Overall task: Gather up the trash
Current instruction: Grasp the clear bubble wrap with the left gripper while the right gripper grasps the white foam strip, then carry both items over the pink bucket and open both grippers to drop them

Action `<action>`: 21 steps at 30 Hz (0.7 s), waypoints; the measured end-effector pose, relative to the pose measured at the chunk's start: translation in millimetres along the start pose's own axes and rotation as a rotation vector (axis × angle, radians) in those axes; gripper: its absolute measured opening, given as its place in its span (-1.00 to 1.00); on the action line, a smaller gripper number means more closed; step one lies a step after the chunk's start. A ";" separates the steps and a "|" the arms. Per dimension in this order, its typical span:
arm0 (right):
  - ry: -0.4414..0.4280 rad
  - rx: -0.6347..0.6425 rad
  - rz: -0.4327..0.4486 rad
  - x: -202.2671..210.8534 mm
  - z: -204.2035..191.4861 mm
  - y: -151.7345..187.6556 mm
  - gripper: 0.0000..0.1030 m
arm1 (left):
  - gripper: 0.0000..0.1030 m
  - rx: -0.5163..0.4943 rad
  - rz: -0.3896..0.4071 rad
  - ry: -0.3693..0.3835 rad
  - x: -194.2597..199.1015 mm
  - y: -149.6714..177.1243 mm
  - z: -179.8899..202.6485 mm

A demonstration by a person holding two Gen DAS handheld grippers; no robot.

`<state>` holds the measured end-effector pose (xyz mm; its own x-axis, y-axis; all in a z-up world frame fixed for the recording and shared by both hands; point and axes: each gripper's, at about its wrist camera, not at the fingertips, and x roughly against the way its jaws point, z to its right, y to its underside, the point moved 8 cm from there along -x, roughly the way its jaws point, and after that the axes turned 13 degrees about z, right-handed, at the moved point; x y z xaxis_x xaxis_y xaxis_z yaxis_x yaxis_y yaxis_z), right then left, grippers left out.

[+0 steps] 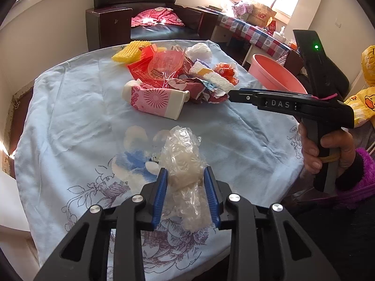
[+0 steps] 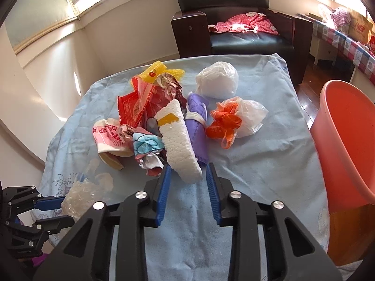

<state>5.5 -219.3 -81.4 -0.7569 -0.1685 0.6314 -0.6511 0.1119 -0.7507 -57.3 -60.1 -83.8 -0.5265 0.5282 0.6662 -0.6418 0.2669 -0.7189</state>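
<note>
Near the pink basin (image 2: 346, 140), the left gripper (image 1: 185, 195) pinches crumpled clear plastic (image 1: 185, 164); the right gripper (image 2: 186, 187) straddles white foam (image 2: 180, 145), apparently untouched. The slick plastic may slip free.

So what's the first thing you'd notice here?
A bright heap of crumpled red, yellow and white wrappers in the middle of the pale blue flowered tablecloth. A big salmon-pink plastic tub stands at the table's right edge. The left claw straddles crinkled clear plastic wrap.
</note>
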 end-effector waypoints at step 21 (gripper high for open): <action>0.085 -0.100 0.044 29.8 40.9 -18.8 -0.61 | -0.40 0.043 0.064 0.112 -31.9 -66.8 37.3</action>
<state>-2.4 -266.5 -56.4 -0.7842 -0.0784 0.6156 -0.6163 0.2148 -0.7577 -18.4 -124.8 -49.6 -0.5033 0.6305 0.5909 -0.6335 0.1959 -0.7486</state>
